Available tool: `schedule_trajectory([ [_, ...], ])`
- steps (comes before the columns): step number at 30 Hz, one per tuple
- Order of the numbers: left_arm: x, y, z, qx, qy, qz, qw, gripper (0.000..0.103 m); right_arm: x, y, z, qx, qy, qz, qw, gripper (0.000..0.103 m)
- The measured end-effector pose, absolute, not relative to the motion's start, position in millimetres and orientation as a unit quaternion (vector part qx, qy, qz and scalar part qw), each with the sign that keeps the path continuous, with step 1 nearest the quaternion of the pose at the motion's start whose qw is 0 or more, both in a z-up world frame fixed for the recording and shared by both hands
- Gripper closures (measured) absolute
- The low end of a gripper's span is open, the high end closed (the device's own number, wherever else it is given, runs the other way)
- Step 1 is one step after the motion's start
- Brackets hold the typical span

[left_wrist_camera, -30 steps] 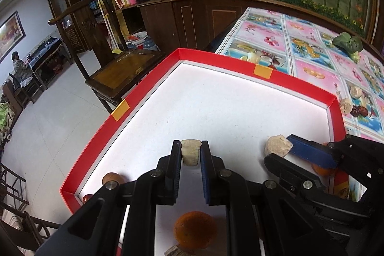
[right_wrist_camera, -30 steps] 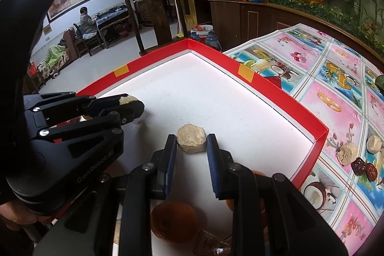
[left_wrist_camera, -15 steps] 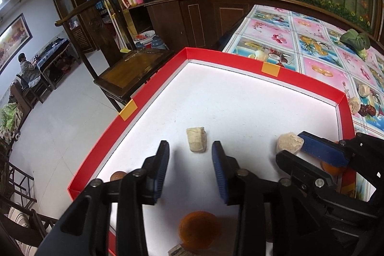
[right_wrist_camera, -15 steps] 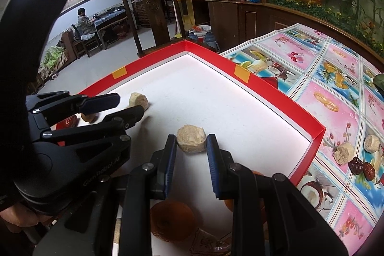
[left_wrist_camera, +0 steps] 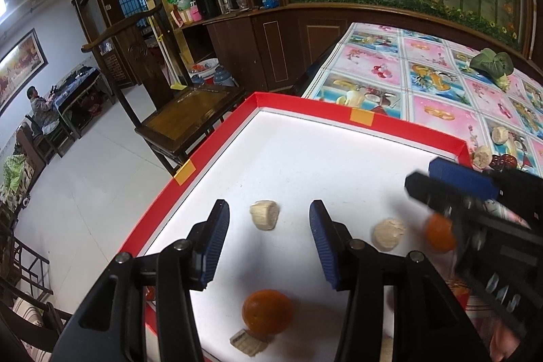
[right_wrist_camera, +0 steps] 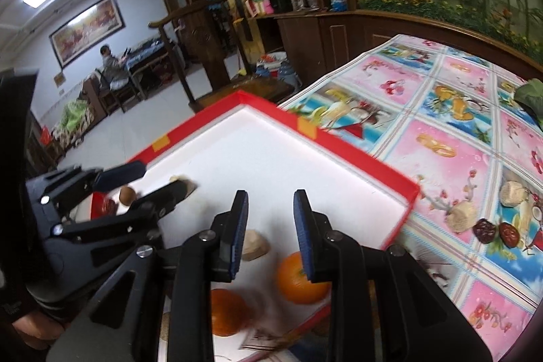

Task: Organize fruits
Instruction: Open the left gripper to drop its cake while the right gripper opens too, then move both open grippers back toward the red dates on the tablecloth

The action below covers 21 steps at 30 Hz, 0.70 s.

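A red-rimmed white tray (left_wrist_camera: 359, 116) (right_wrist_camera: 339, 146) holds the fruits. My left gripper (left_wrist_camera: 268, 209) (right_wrist_camera: 163, 177) hovers over it, jaws opening. A beige chunk (left_wrist_camera: 264, 214) lies on the tray floor between its fingertips, untouched by the pads. My right gripper (right_wrist_camera: 270, 202) (left_wrist_camera: 451, 178) stands open with a narrow, empty gap. A round beige piece (right_wrist_camera: 254, 245) (left_wrist_camera: 388, 234) lies on the tray just under its left finger. Two oranges (right_wrist_camera: 302, 277) (right_wrist_camera: 227, 311) sit near the tray's front; in the left wrist view they are the blurred orange (left_wrist_camera: 439, 232) and a nearer orange (left_wrist_camera: 268, 311).
A small brown fruit (right_wrist_camera: 127, 195) lies near the tray's left corner. On the patterned tablecloth right of the tray lie beige pieces (right_wrist_camera: 461, 216) and dark red dates (right_wrist_camera: 485, 231). A green leafy item (left_wrist_camera: 492, 63) sits far back. A wooden chair (left_wrist_camera: 190, 114) stands beyond the tray.
The left gripper has opened and let go of the beige chunk, which now lies on the tray. The right gripper has lifted and rolled away from the round beige piece.
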<state>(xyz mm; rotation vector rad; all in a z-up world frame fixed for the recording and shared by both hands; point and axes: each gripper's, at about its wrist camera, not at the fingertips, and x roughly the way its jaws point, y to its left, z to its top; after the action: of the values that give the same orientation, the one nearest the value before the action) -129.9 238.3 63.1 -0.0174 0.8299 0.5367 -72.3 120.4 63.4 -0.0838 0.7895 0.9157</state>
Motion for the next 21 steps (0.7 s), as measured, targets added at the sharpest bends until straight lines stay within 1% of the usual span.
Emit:
schedule_trajectory([
  [14,-129.9,202.3,86.2,0.033,0.379,0.241,0.893,0.051,-32.2,45.5,82.2,0.037,0.362,0.373,0.853,0.073],
  [21,-127.0,175.2,93.5,0.054,0.372,0.202,0.904,0.047,-2.0,-11.3,85.6,0.08,0.362,0.333,0.867,0.073],
])
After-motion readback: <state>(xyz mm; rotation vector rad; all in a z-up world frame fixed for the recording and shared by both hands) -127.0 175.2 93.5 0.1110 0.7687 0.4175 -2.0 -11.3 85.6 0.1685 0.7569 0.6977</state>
